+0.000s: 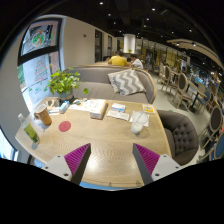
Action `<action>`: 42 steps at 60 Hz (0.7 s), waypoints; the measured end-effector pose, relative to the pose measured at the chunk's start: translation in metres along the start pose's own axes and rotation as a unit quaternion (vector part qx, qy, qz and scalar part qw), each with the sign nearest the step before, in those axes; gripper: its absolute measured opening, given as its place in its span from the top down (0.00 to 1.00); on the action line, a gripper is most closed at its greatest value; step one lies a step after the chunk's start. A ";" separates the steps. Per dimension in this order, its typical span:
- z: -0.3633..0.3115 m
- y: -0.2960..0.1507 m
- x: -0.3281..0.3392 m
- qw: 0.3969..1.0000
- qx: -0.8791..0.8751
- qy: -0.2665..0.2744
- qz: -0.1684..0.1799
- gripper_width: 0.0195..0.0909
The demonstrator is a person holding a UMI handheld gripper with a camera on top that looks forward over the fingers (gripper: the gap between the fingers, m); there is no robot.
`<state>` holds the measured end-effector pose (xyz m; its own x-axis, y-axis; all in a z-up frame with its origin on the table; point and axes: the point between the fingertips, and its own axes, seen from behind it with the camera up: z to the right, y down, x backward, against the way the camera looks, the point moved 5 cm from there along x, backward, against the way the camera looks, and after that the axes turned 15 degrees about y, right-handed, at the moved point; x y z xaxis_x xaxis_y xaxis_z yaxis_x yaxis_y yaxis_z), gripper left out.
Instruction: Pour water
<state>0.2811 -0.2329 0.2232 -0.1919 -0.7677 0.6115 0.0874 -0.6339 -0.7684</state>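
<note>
Warm café-like seating surrounds a light wooden table (100, 140), with a grey sofa (100, 80) behind it. At the table's left sit a small green carton (31, 131), a red coaster (65, 126) and a potted plant (64, 82); books (98, 108) lie mid-table. Further right stands a pale jug-like vessel (138, 121), probably the water holder, well beyond the gripper (111, 158). Its fingers are spread wide with nothing between them. Judged best: steer right toward that vessel, keep level, and centre it between the pads (147, 156) before closing.
</note>
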 end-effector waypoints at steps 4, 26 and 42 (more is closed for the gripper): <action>-0.005 0.005 0.001 1.000 0.005 -0.002 -0.010 0.08; -0.108 0.041 0.016 0.999 0.041 -0.005 -0.018 0.07; -0.260 0.068 0.045 0.999 0.017 -0.030 -0.010 0.08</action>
<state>0.0243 -0.2865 0.1492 -0.1349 -0.7587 0.6373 0.1174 -0.6509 -0.7500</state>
